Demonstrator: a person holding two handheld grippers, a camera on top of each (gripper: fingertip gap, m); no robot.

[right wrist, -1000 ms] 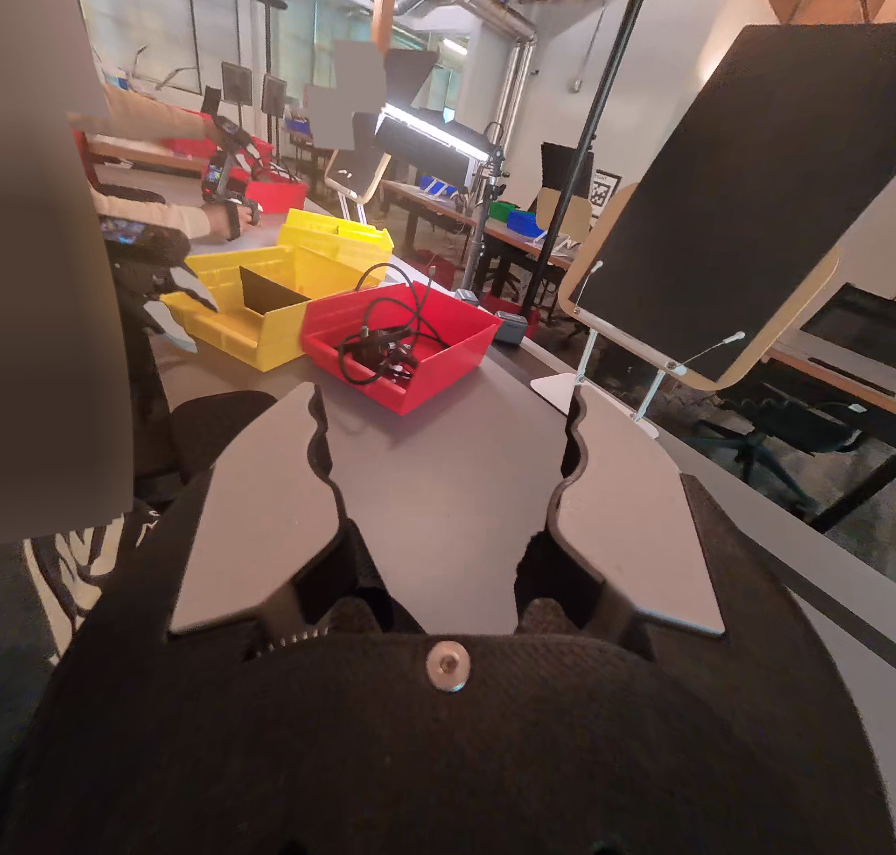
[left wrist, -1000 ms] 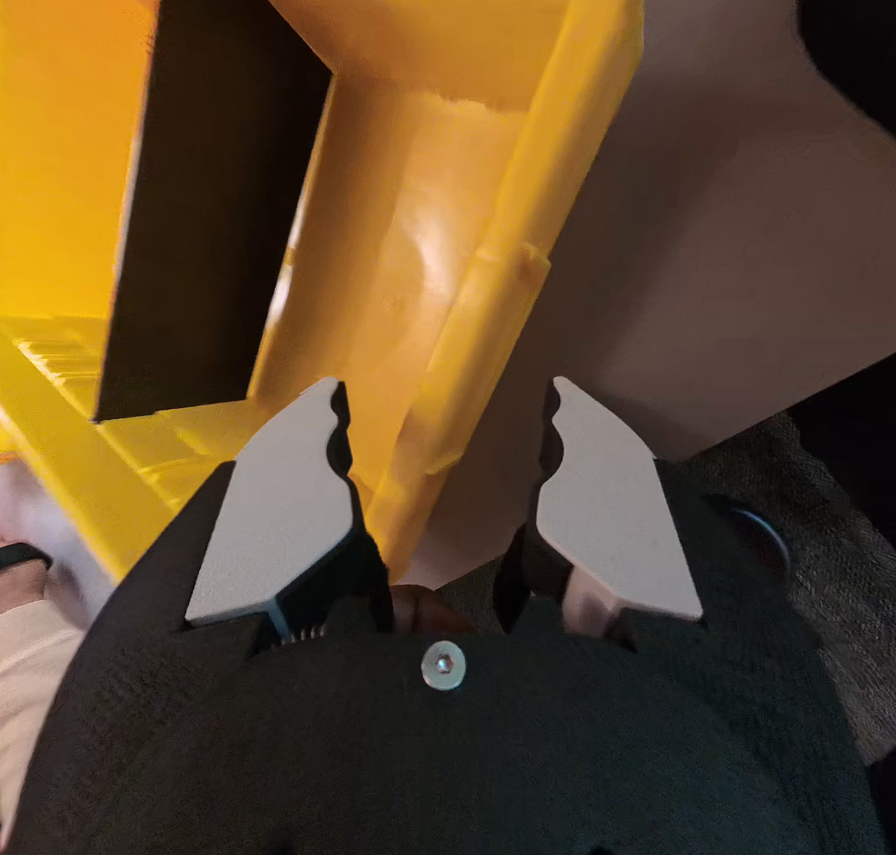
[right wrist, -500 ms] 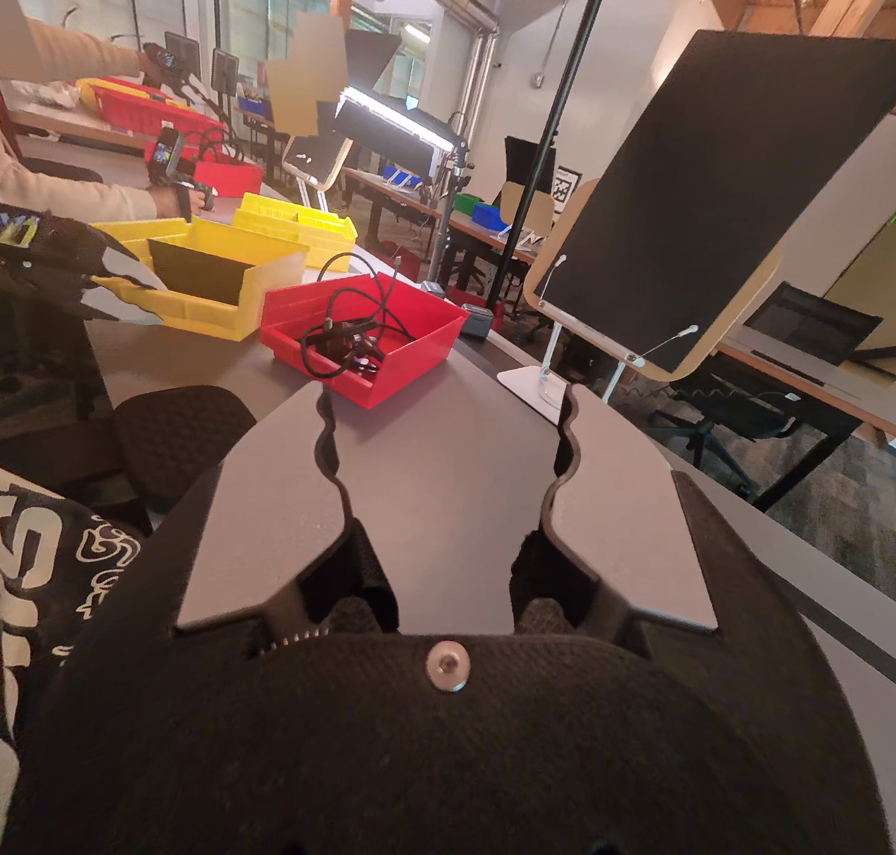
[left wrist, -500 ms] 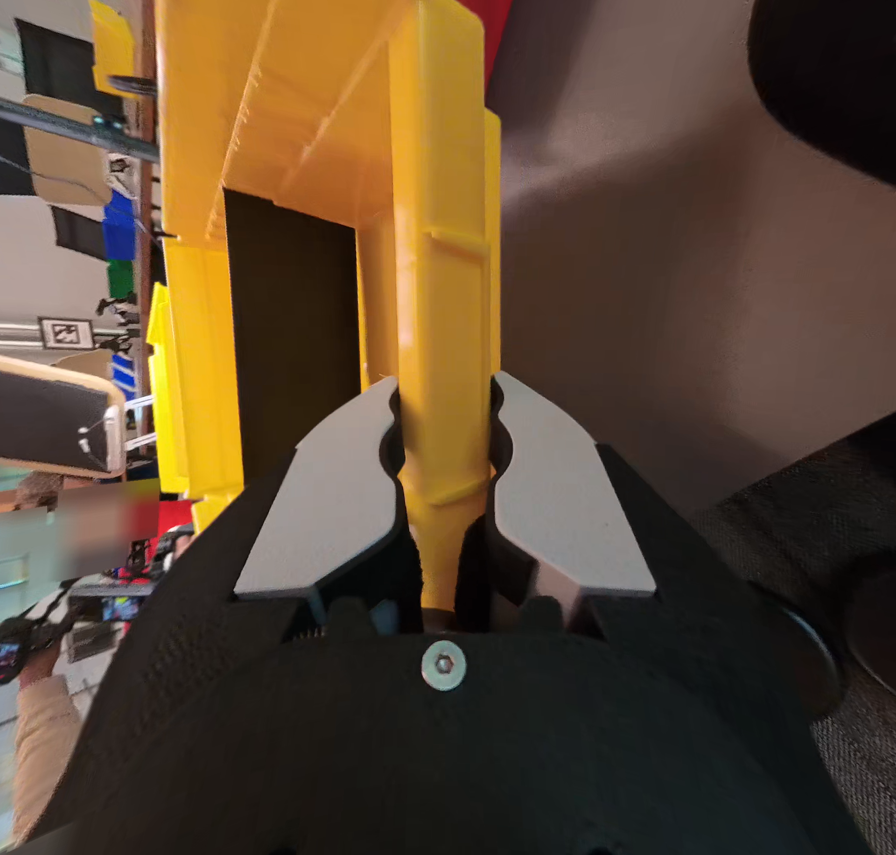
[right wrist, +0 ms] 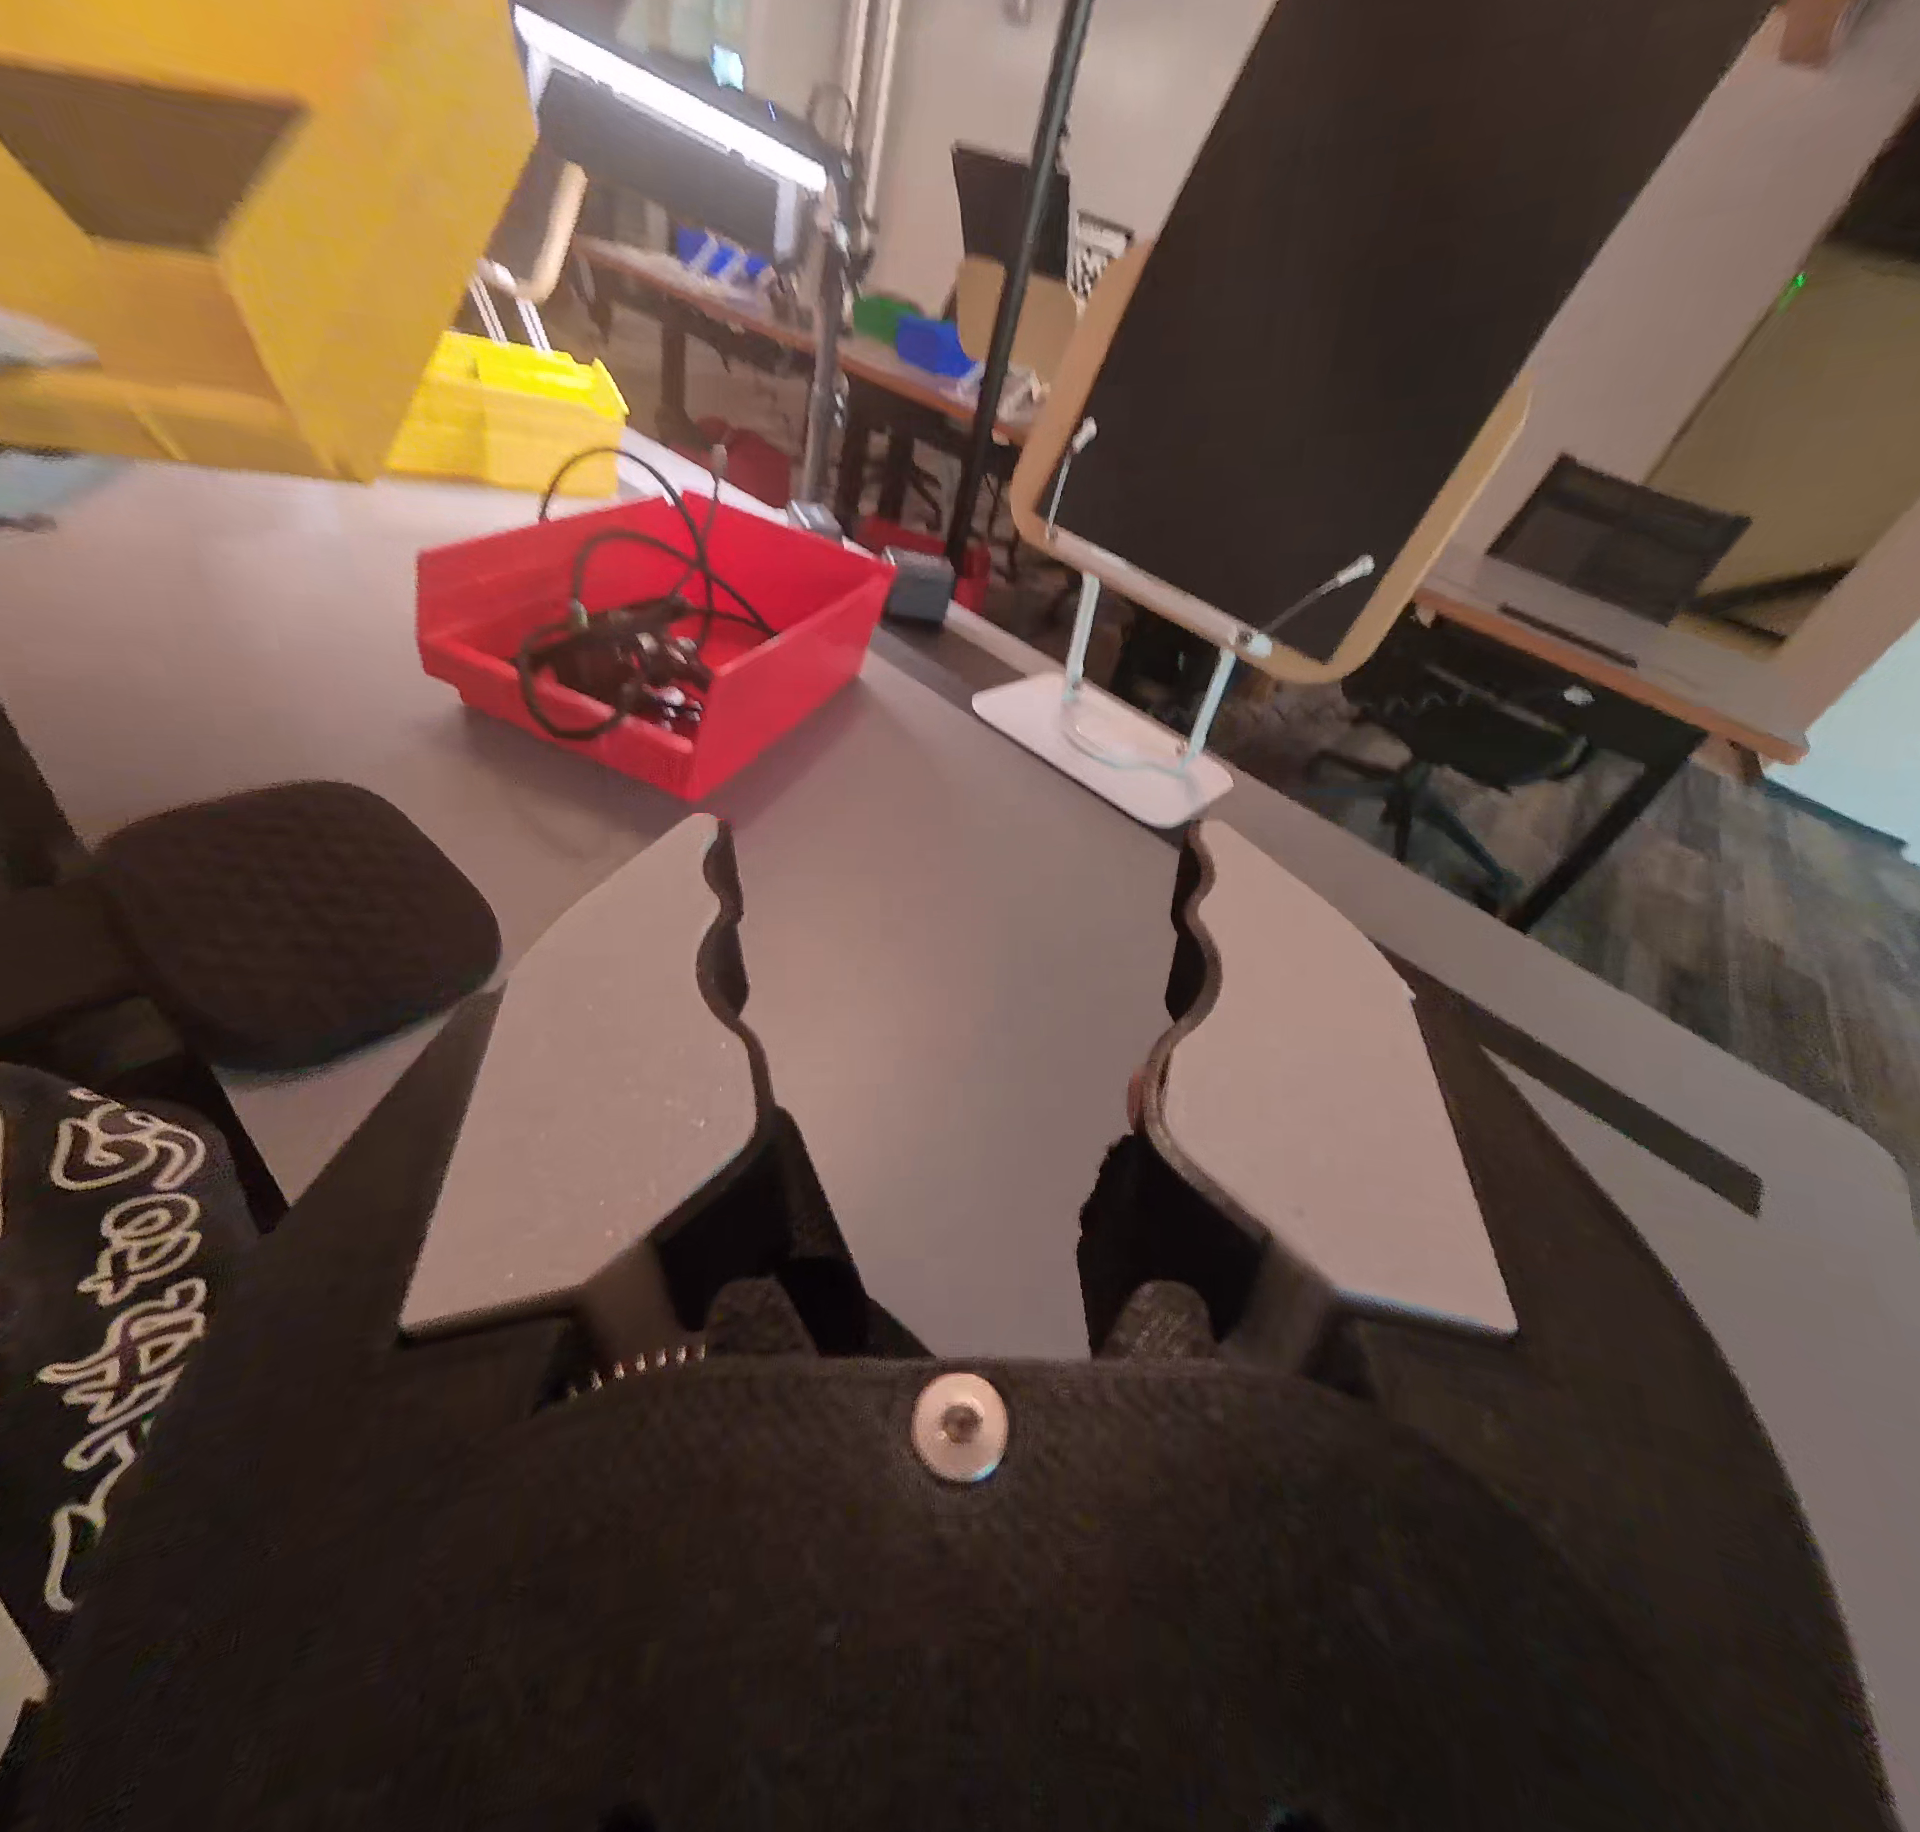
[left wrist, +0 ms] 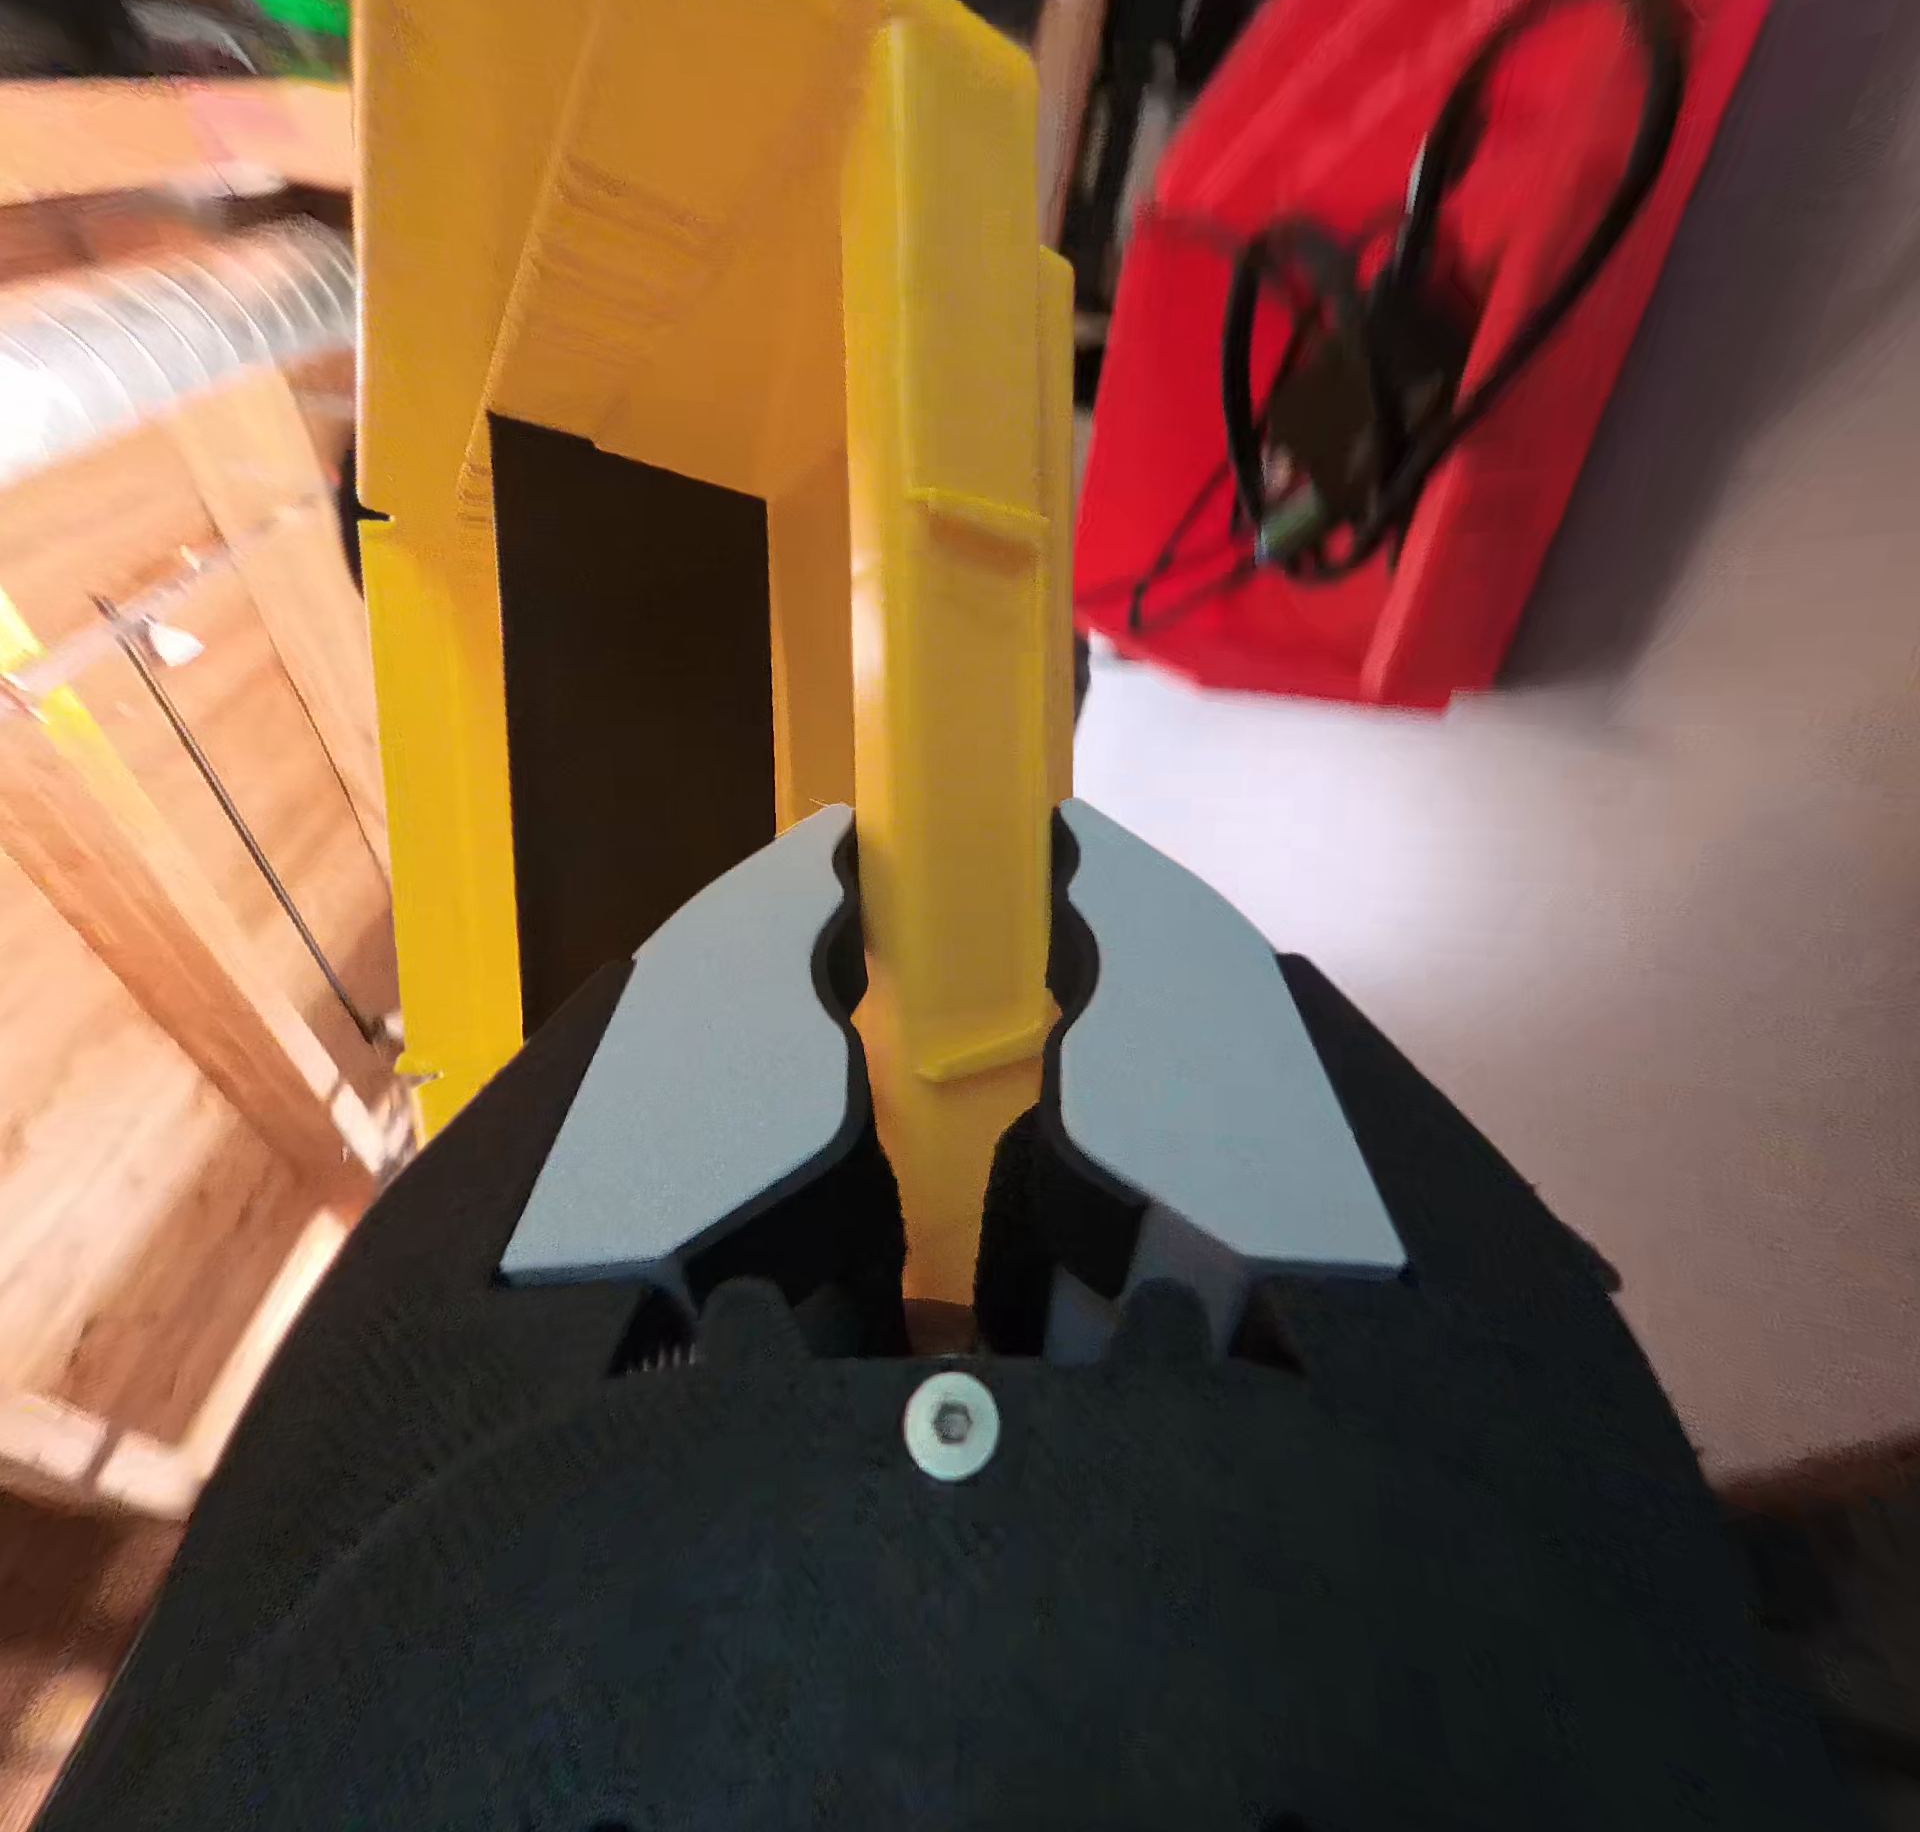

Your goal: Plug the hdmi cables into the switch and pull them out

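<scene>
The hdmi cables [right wrist: 623, 629] lie coiled in a tangle with a dark unit, presumably the switch [right wrist: 613, 655], inside the red bin [right wrist: 790, 639], which rests on the bench [right wrist: 935, 951] well apart from both tools. Judged from their loops, the cables are light, limp and springy; the rigid plug heads are the sound place to grip, not the cord. The plugs cannot be told apart at this distance. The switch looks small and light, so it is likely to slide unless braced during insertion and extraction.

The left tool [left wrist: 956, 909] is clamped on the rim wall of a yellow bin [left wrist: 935, 432], one finger on each side, and carries it raised clear of the bench and tipped. The bin appears stiff and, as far as can be seen, empty.

The right tool [right wrist: 951, 909] stands spread wide, holding nothing, low over the bench and aimed toward the red bin
</scene>
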